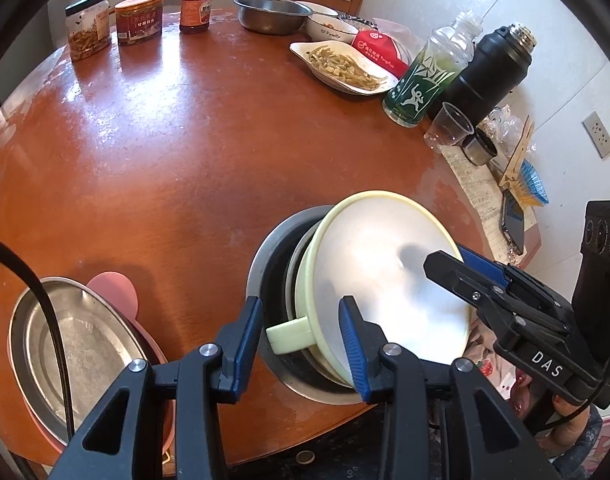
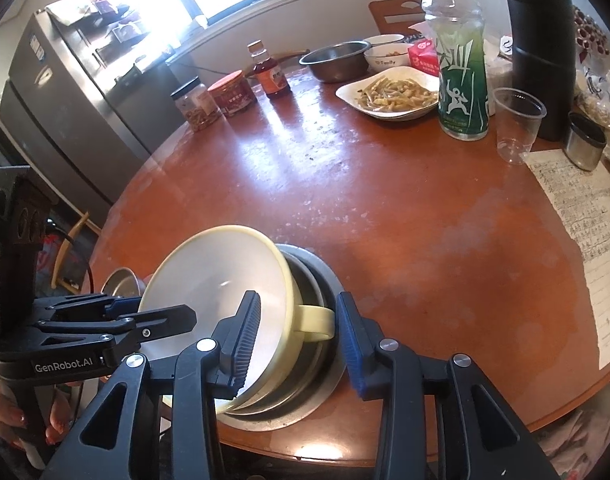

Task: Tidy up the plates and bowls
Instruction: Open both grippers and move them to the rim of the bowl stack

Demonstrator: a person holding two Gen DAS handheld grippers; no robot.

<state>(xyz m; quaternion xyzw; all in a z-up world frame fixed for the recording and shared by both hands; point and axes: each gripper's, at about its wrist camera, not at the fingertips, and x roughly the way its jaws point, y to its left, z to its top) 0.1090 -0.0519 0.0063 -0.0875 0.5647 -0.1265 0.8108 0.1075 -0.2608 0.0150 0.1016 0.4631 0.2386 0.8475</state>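
A pale green bowl [image 1: 385, 264] with a white inside and side handles leans tilted in a stack of steel bowls [image 1: 265, 256] near the table's front edge. My left gripper [image 1: 301, 304] stands open astride one handle [image 1: 291, 336], with a gap at each pad. My right gripper [image 2: 297, 298] is open around the opposite handle [image 2: 315, 318]; its left finger lies in front of the bowl [image 2: 225, 272] and its right finger is outside it. Each gripper also shows in the other view, the right gripper [image 1: 445, 256] and the left gripper [image 2: 167, 307]. A flat steel plate [image 1: 65, 344] lies on a pink plate [image 1: 117, 288] to the left.
At the round table's far side stand two jars [image 1: 89, 26], a sauce bottle [image 1: 195, 4], a steel basin [image 1: 271, 14], a white bowl [image 1: 331, 26] and a dish of green beans [image 1: 341, 66]. On the right are a green bottle [image 1: 429, 76], a black flask [image 1: 489, 72], a plastic cup [image 1: 449, 128], papers and a phone [image 1: 513, 224].
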